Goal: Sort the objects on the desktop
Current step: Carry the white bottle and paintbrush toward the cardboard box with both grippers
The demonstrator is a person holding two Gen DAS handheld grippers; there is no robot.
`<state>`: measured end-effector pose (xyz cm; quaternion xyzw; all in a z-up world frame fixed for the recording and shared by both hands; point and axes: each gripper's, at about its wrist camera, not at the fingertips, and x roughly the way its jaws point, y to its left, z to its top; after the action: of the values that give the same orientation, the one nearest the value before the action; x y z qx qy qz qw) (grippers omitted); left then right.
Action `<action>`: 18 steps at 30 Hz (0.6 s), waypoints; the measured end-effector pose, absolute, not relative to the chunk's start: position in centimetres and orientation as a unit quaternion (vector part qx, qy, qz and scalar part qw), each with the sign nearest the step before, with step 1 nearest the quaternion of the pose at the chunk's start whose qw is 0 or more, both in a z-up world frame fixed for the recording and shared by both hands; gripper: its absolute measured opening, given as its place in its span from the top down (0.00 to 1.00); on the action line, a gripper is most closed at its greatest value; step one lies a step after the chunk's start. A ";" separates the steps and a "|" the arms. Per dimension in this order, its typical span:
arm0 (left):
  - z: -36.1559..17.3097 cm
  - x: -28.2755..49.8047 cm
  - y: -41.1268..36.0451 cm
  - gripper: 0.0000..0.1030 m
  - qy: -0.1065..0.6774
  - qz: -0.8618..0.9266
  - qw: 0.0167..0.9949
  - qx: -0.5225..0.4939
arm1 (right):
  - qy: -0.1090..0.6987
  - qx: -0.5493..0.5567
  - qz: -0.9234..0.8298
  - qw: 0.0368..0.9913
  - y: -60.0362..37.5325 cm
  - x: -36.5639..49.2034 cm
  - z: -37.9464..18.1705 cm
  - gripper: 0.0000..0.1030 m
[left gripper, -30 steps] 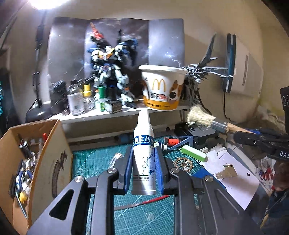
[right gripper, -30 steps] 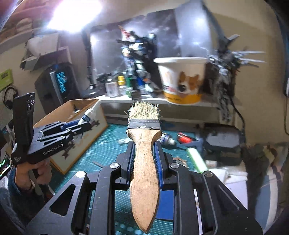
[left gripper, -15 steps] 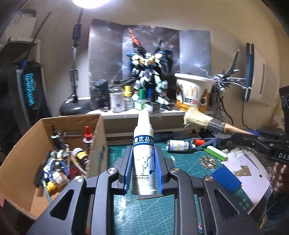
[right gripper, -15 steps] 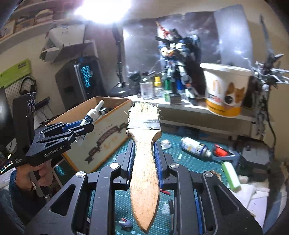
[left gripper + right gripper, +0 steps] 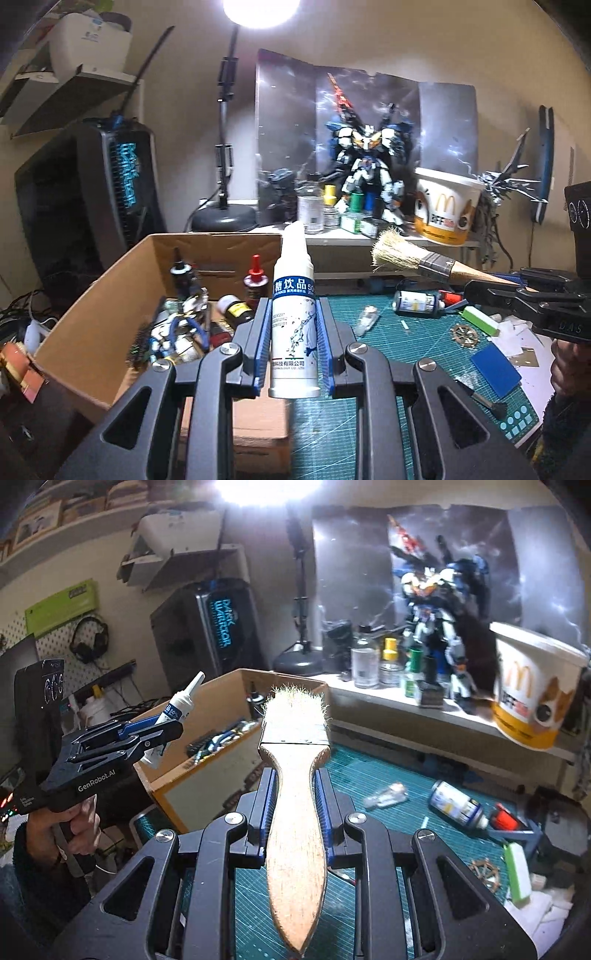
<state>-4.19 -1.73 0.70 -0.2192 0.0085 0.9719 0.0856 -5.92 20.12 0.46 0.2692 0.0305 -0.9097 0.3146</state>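
My left gripper [image 5: 294,306] is shut on a white squeeze bottle [image 5: 293,325] with a blue label, its nozzle pointing up and away. It hangs over the near right corner of an open cardboard box [image 5: 110,295] that holds several tools and small bottles. My right gripper [image 5: 295,775] is shut on the wooden handle of a flat paint brush [image 5: 295,812], bristles pointing forward toward that same box [image 5: 207,775]. In the right wrist view the left gripper [image 5: 162,731] with the bottle [image 5: 177,709] is at the left, held by a hand. The brush [image 5: 417,258] shows at the right of the left wrist view.
On the green cutting mat [image 5: 369,406] lie a spray can [image 5: 417,302], a green block [image 5: 480,319], a blue pad [image 5: 495,369], a small wheel [image 5: 465,334] and a clear packet [image 5: 367,317]. A shelf behind carries a model robot [image 5: 369,177], jars and a paper bucket [image 5: 447,210]. A desk lamp [image 5: 223,218] stands beside it.
Both grippers have swung left across the mat, carrying the bottle and the brush. The cardboard box has come from the left edge to just ahead of them. Neither grip has changed.
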 end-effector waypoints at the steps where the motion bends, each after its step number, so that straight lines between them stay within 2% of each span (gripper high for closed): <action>1: 0.7 -4.0 -2.1 0.77 0.008 0.972 0.081 -0.219 | 0.031 0.268 -0.908 0.319 19.8 -6.0 0.5 0.80; 16: 0.9 -2.3 -6.0 0.77 0.002 0.975 0.021 -0.221 | 0.049 0.262 -0.887 0.376 14.8 -6.4 0.5 0.81; 17: 0.9 -2.1 -6.3 0.77 0.001 0.975 0.016 -0.221 | 0.050 0.262 -0.886 0.380 14.5 -6.4 0.5 0.85; 18: 0.9 -2.1 -6.6 0.77 0.000 0.975 0.012 -0.221 | 0.053 0.264 -0.883 0.386 14.1 -6.5 0.4 1.00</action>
<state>-2.06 -6.59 0.89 -0.2210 -0.0002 0.9752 0.0120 -6.45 14.10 0.41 0.2637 0.0526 -0.8826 0.3856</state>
